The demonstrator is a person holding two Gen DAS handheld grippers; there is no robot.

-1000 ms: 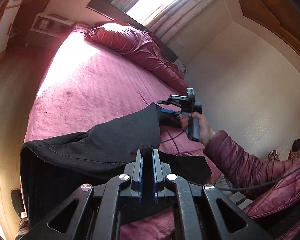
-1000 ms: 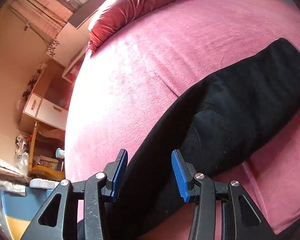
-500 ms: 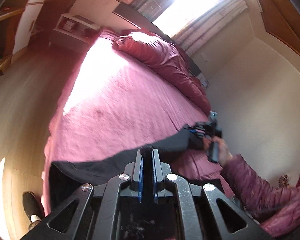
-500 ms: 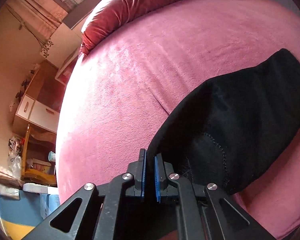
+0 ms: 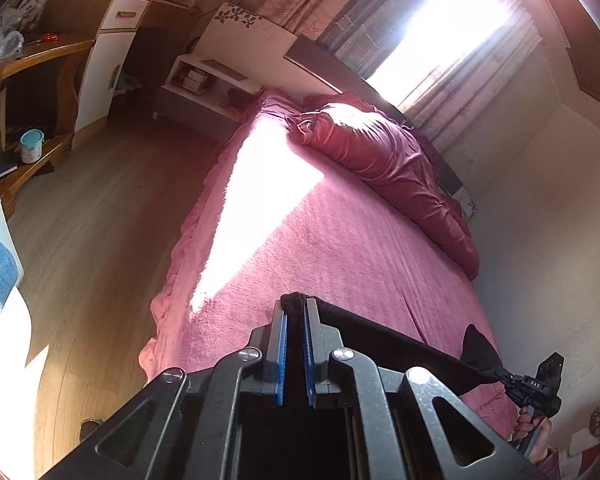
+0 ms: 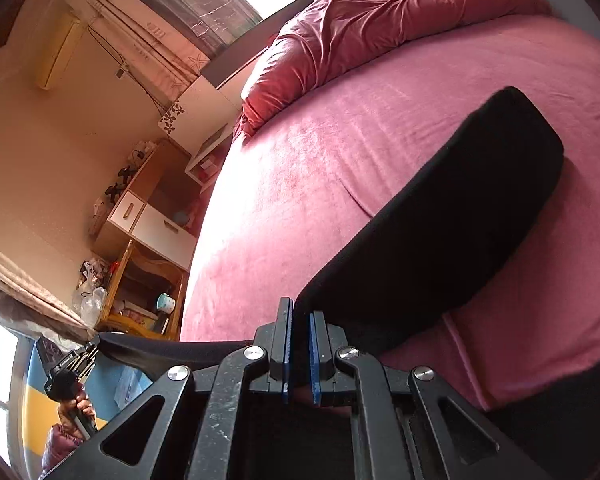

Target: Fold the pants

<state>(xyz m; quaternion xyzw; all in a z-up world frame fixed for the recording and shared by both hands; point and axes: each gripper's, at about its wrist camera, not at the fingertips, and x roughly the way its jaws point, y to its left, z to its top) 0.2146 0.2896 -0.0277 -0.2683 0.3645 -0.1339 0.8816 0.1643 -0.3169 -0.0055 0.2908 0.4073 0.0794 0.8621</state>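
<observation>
- Left side first: the left gripper (image 5: pixel 294 344) was clamped down tight on the edge of the black pants (image 6: pixel 452 220), fabric pinched right between the blue pads.
- From there the edge of the pants ran taut across to the right gripper (image 6: pixel 299 354), which also had its fingers squeezed onto the cloth. So both corners were held, with the edge stretched between them above the foot of the bed (image 5: pixel 340 240).
- Further right, the rest of the pants trailed onto the pink cover, one rounded end lying flat out toward the middle of the mattress. The crumpled red duvet (image 6: pixel 380 20) sat well apart up by the headboard.
- Step-wise I'd call this the lift-and-carry part of a fold: grabbed, raised, not laid over yet.
- Next move probably wants both hands going together, keeping that edge tight and level, then lowering it onto the part lying on the bed so the edges line up. Let one side sag and you'd likely get a crooked fold.
</observation>
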